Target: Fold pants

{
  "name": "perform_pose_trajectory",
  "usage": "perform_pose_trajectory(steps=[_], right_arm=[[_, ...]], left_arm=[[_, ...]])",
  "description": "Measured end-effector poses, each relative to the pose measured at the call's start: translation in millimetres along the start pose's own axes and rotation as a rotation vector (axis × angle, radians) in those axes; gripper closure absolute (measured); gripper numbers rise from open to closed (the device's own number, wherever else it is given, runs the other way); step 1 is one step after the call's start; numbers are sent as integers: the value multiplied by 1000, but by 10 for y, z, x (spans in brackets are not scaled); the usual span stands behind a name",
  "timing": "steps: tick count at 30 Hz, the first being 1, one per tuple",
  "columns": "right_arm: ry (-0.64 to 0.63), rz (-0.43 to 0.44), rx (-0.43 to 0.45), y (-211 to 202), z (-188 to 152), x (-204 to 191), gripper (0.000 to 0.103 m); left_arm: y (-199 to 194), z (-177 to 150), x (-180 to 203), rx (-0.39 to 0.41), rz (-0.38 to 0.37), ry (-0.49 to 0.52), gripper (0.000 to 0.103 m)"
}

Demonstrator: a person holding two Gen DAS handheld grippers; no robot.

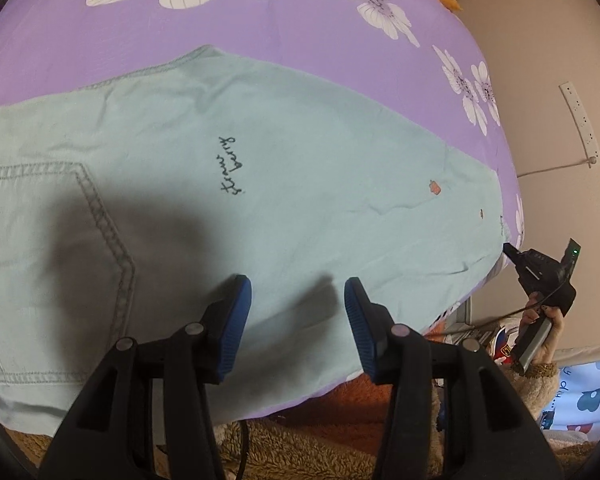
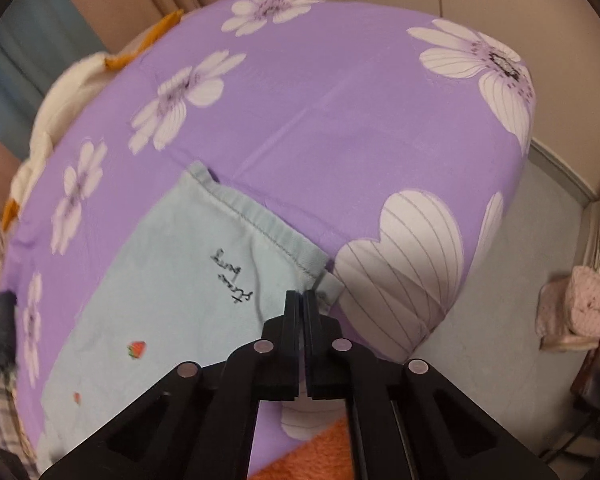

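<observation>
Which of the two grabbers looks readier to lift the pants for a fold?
Probably the right gripper: its jaws are shut beside the hem corner of the light blue pants. The left gripper hangs open over mid-fabric, gripping nothing.

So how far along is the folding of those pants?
Early on, it seems. The mint pants lie flat on the purple flowered sheet, one leg apparently stacked on the other. In hand: the right tongs are shut at the leg hem's corner, though a pinch isn't certain; the left tongs hover open above the fabric. Bringing the hem toward the pocket end remains.
</observation>
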State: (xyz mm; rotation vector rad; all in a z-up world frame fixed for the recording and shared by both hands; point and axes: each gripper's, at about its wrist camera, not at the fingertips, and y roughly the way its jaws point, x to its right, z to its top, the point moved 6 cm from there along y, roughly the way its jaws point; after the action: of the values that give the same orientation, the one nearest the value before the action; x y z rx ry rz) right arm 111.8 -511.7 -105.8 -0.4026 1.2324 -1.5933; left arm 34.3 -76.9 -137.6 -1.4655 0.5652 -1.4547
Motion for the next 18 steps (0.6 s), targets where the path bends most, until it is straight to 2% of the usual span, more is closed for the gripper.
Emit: perform_pose_trajectory(steps=[4, 6, 7, 10, 13, 14, 15, 17, 18], right_arm=[[25, 20, 32, -104, 51, 25, 102], [26, -2, 20, -40, 8, 62, 102], [28, -27, 5, 34, -19, 104, 102], [14, -172, 4, 156, -55, 277, 102], [70, -73, 20, 89, -40, 317, 102], [82, -40, 25, 41, -28, 331, 102], [80, -42, 30, 3, -20, 342, 101], [74, -42, 36, -69, -19, 360, 90], [77, -32, 40, -97, -23, 361, 72]], left_arm=[[6, -34, -14, -2, -4, -13, 55], [2, -48, -14, -1, 3, -5, 55], [5, -46, -11, -1, 7, -3, 55], [-3, -35, 1, -3, 14, -2, 55], [-19, -7, 40, -4, 26, 7, 54], [-36, 11, 72, 4, 32, 17, 51], [-54, 30, 104, 16, 35, 29, 44], [-100, 81, 195, 51, 47, 56, 30], [-120, 103, 236, 66, 53, 72, 26]])
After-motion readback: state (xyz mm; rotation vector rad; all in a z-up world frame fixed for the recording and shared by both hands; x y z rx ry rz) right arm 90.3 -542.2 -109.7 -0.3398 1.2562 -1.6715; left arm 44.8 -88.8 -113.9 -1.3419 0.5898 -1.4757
